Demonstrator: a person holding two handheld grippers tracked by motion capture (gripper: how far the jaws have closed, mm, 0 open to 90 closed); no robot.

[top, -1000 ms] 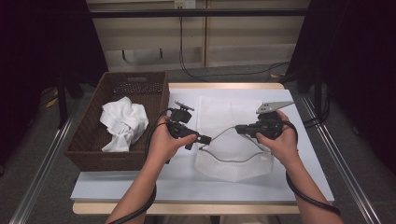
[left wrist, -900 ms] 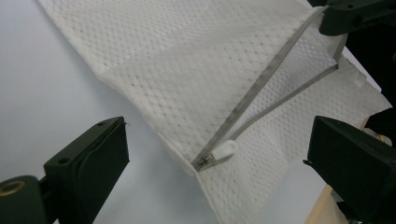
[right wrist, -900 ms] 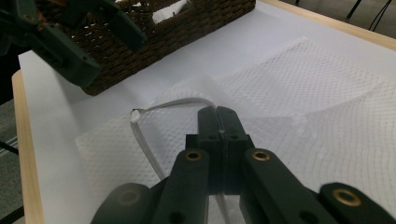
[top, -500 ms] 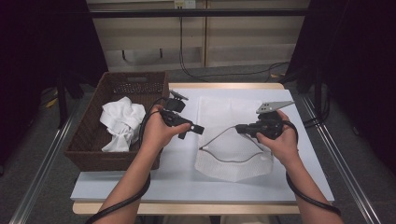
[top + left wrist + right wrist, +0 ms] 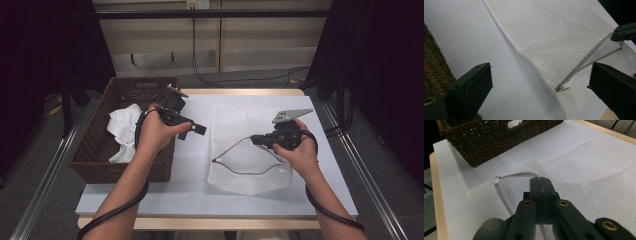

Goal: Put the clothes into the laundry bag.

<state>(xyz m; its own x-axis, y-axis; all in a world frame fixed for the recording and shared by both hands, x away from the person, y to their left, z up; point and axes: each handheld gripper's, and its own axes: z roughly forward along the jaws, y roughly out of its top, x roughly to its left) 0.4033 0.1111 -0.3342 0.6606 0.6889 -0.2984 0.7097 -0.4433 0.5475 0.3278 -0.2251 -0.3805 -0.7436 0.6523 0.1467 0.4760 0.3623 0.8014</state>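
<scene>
A white mesh bag (image 5: 245, 122) lies flat on the white table top (image 5: 185, 170). Its zipper edge (image 5: 231, 148) is lifted into a loop. My right gripper (image 5: 254, 140) is shut on that edge, jaws pressed together in the right gripper view (image 5: 541, 180) with the zipper band (image 5: 501, 192) curving off to the left. My left gripper (image 5: 197, 131) is held above the table beside the basket, open and holding nothing. In the left gripper view (image 5: 540, 80), the mesh bag (image 5: 554, 32) and its zipper pull (image 5: 564, 87) show between the wide-apart jaws.
A brown wicker basket (image 5: 100, 150) stands on the table's left side with crumpled white cloth (image 5: 122, 127) inside. The basket (image 5: 494, 137) is also in the right gripper view. Cables lie on the floor beyond the table's far edge.
My left gripper has drawn back from the bag's opening, up and left toward the basket. The right gripper has stayed in place, shut on the zipper edge.
</scene>
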